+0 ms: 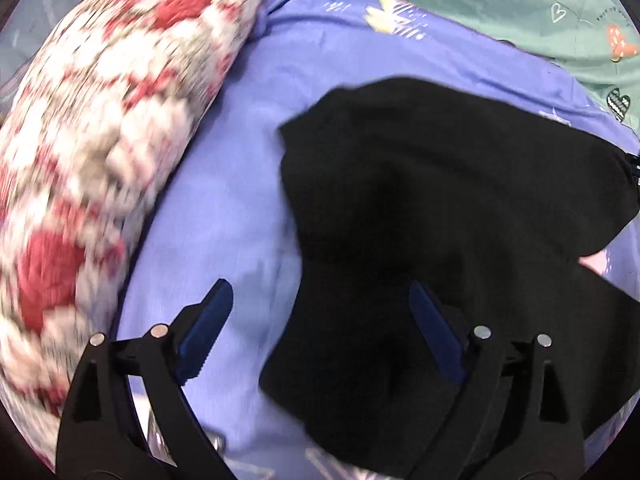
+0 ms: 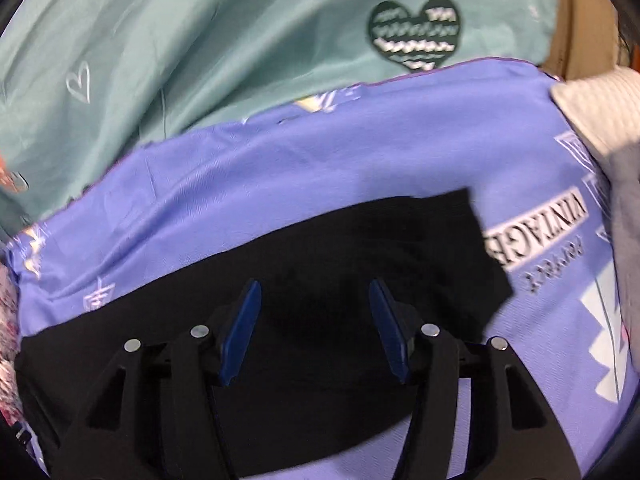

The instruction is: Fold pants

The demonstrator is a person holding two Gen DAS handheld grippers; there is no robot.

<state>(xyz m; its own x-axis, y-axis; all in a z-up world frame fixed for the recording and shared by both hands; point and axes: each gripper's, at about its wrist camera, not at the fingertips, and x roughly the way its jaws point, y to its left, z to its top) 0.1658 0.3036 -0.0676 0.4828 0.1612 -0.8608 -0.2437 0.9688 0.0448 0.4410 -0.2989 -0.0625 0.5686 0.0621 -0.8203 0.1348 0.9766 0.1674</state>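
The black pants (image 1: 440, 208) lie in a rumpled heap on a purple-blue sheet (image 1: 248, 152), filling the right half of the left wrist view. My left gripper (image 1: 320, 300) is open and empty, its blue pads astride the pants' left edge, just above the cloth. In the right wrist view the pants (image 2: 360, 248) lie flat as a dark band across the purple-blue sheet (image 2: 320, 168). My right gripper (image 2: 316, 300) is open and empty, hovering over the middle of the pants.
A red-and-white flowered pillow (image 1: 92, 160) lies close on the left. A teal sheet with heart prints (image 2: 200, 48) lies beyond the purple one. A grey-white cloth (image 2: 616, 160) sits at the right edge.
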